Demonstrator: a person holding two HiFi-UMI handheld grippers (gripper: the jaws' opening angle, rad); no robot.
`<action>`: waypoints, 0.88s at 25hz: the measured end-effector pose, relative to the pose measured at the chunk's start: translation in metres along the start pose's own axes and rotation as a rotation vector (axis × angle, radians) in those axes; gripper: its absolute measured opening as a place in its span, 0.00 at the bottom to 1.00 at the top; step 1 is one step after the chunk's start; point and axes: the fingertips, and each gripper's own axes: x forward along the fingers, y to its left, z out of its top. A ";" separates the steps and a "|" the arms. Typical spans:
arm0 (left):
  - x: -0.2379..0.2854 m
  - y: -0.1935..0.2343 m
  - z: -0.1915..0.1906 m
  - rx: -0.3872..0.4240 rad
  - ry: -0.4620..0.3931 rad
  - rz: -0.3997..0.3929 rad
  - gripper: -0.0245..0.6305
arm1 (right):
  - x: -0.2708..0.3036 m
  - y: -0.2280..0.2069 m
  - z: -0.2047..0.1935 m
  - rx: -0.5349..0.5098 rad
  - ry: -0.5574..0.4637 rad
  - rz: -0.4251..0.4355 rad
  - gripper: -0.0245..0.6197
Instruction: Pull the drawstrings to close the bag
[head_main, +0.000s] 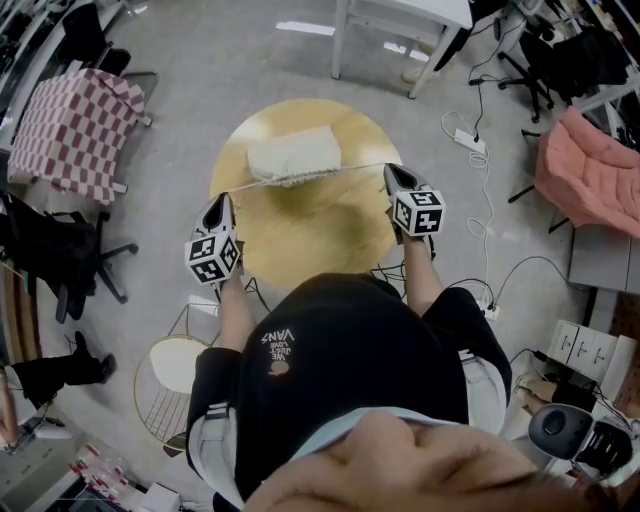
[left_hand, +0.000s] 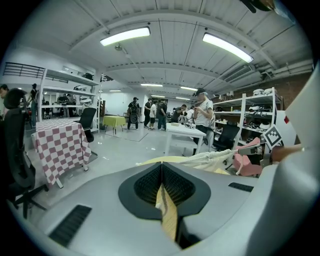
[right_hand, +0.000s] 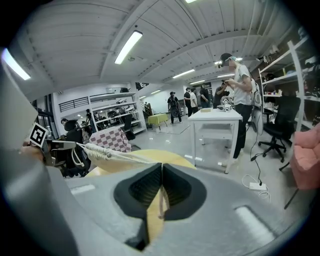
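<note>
L hand-held gripper (head_main: 222, 203): clamped on drawstring (head_main: 248, 186) | R hand-held gripper (head_main: 396, 178): clamped on drawstring | bag (head_main: 295, 152) betw.

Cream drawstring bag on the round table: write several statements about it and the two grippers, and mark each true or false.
1. The cream fabric bag lies on the round yellow wooden table. True.
2. The left gripper is open and empty. False: its jaws are shut on the cream drawstring.
3. The drawstring stretches from the bag out to both grippers. True.
4. The right gripper pinches the bag's cloth. False: it is shut on the drawstring, apart from the bag.
</note>
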 end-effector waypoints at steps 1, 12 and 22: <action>0.000 0.001 0.000 -0.001 0.000 0.001 0.06 | 0.000 -0.001 0.000 0.002 0.000 -0.002 0.04; -0.004 0.012 0.000 -0.011 -0.003 0.018 0.06 | 0.001 -0.005 -0.003 0.021 0.009 -0.016 0.04; -0.008 0.020 0.000 -0.017 -0.003 0.027 0.06 | 0.002 -0.005 -0.003 0.020 0.010 -0.019 0.04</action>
